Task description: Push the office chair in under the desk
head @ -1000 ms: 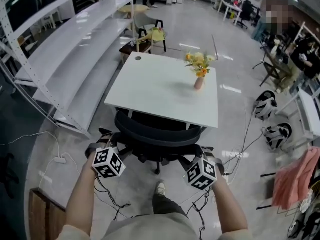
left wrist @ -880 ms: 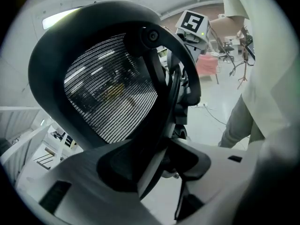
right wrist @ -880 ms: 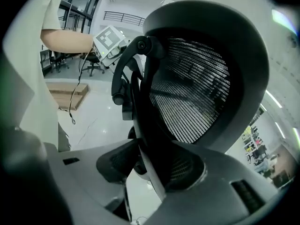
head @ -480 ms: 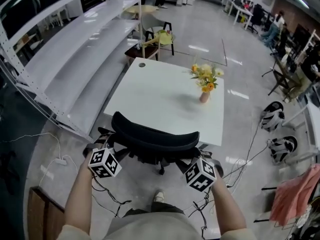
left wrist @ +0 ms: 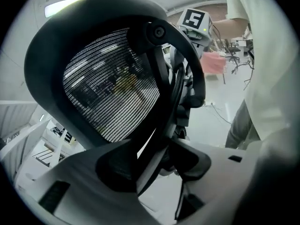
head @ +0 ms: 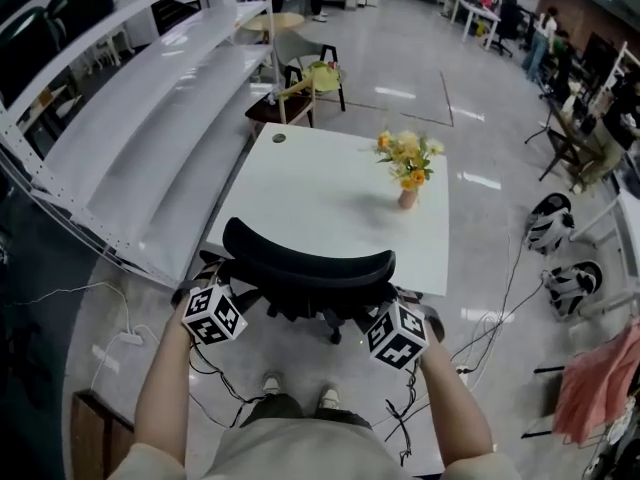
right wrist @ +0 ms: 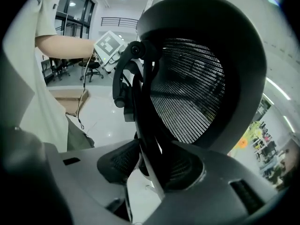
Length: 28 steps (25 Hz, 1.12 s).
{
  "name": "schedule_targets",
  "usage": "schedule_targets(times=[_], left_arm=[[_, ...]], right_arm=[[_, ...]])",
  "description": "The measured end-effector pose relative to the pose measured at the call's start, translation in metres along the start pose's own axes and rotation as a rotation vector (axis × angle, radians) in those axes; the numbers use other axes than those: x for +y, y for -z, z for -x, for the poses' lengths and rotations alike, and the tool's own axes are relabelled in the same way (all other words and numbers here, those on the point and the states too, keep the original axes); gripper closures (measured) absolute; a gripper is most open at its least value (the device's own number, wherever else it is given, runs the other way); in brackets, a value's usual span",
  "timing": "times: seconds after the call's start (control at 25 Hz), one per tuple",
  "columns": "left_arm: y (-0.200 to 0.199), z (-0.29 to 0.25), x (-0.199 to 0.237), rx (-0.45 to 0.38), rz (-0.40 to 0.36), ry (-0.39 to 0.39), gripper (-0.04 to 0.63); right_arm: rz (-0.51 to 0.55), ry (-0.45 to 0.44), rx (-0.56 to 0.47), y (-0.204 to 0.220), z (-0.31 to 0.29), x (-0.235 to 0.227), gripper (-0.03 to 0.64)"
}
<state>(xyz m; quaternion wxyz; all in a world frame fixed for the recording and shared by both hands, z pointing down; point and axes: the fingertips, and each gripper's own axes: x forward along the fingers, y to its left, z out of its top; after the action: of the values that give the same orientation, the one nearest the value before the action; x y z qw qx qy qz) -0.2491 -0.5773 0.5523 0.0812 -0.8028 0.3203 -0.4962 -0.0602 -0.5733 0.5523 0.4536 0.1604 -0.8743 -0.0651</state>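
Note:
The black mesh-backed office chair (head: pixel 310 263) stands at the near edge of the white desk (head: pixel 320 203), and its backrest top overlaps that edge in the head view. My left gripper (head: pixel 228 280) grips the backrest's left end and my right gripper (head: pixel 385 303) its right end. In the left gripper view the chair's black back frame (left wrist: pixel 161 102) runs down between the jaws of the left gripper (left wrist: pixel 154 165), which are shut on it. In the right gripper view the right gripper (right wrist: pixel 152 165) is likewise shut on the frame strut (right wrist: pixel 145 107). The seat is hidden under the desk and backrest.
A small vase of flowers (head: pixel 406 173) stands on the desk's far right. White shelving (head: pixel 130 118) runs along the left. A small chair (head: pixel 305 73) sits behind the desk. Cables (head: pixel 490 308) and two helmets (head: pixel 550 223) lie on the floor at right.
The chair backrest has moved forward and now overlaps the desk's near edge. The person has stepped up behind it, with both shoes now in view. Both grippers stay on the backrest.

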Motion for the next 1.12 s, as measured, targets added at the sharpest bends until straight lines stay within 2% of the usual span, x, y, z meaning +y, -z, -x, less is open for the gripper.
schedule_targets(times=[0.4,0.56,1.12], left_arm=[[0.017,-0.003,0.022,-0.054,-0.068,0.034,0.374],[0.017,-0.005,0.02,-0.079,-0.104,0.022,0.374],[0.017,-0.003,0.023,-0.088,-0.109,0.061,0.383]], right_arm=[[-0.047,0.072,0.022,-0.018,-0.018,0.0,0.451],[-0.067,0.075,0.026,-0.016,-0.018,-0.002,0.449],[-0.098,0.112,0.034,-0.018,-0.019,-0.003,0.44]])
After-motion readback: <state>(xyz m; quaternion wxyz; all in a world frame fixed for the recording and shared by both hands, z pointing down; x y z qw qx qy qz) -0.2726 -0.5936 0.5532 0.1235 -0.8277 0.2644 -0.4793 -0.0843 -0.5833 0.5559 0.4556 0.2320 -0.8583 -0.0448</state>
